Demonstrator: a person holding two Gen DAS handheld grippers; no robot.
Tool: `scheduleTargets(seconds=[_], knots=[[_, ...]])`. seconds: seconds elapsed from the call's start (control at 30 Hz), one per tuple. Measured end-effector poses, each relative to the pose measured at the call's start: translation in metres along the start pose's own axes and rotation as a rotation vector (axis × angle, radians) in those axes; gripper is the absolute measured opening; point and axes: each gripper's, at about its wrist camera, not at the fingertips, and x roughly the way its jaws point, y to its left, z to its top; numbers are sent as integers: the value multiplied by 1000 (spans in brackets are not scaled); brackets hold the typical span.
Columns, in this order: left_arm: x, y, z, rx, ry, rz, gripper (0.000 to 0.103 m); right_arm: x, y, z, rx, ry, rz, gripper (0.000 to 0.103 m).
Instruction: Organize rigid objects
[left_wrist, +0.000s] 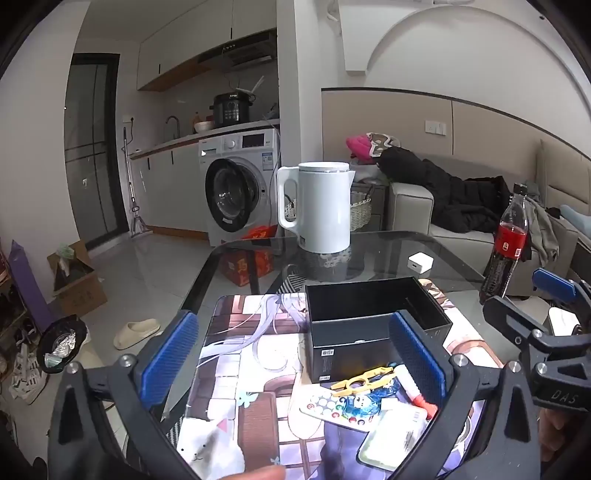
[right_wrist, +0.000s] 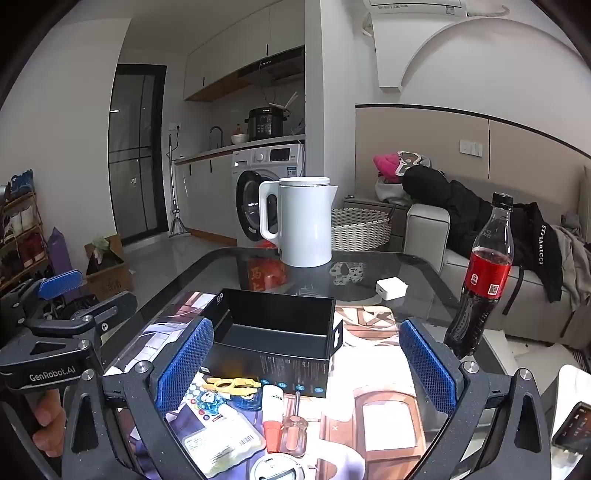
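Both views look down my open tools onto a glass table (right_wrist: 424, 273) covered partly by a printed mat (left_wrist: 255, 354). My left gripper (left_wrist: 295, 365) has its blue pads spread wide with nothing between them; my right gripper (right_wrist: 306, 369) stands equally wide apart and holds nothing.

One empty black box (right_wrist: 273, 332) sits open on the mat. Just before it lies a small heap of rigid items, partly hidden by my fingers and cut by the frame edge: one yellow clip (right_wrist: 229, 384), one white remote with coloured buttons (left_wrist: 332, 408), one blue packet (left_wrist: 364, 400), one red-capped white tube (right_wrist: 273, 413), one clear-handled screwdriver (right_wrist: 295, 428) and one flat sealed packet (right_wrist: 218, 446). I see only part of a round white object (right_wrist: 279, 469) at the bottom edge, and I cannot identify it.

Farther back stand one white kettle (right_wrist: 303, 221), one white charger cube (right_wrist: 390, 288) and one cola bottle (right_wrist: 484, 277).
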Motion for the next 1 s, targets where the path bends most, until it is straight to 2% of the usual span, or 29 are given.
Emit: scheduleTargets(seconds=[0.13, 0.23, 0.33, 0.63, 1.0], knots=[[9, 0, 4, -28, 8, 39, 103, -1, -1, 0, 5, -24, 6, 103], [6, -1, 0, -36, -37, 2, 103, -1, 1, 0, -11, -12, -2, 103], [2, -5, -1, -28, -56, 19, 103, -1, 1, 0, -11, -11, -1, 103], [-2, 6, 1, -57, -42, 45, 103, 0, 6, 0, -15, -9, -3, 103], [-4, 2, 2, -28, -58, 59, 103, -1, 6, -2, -31, -15, 1, 103]])
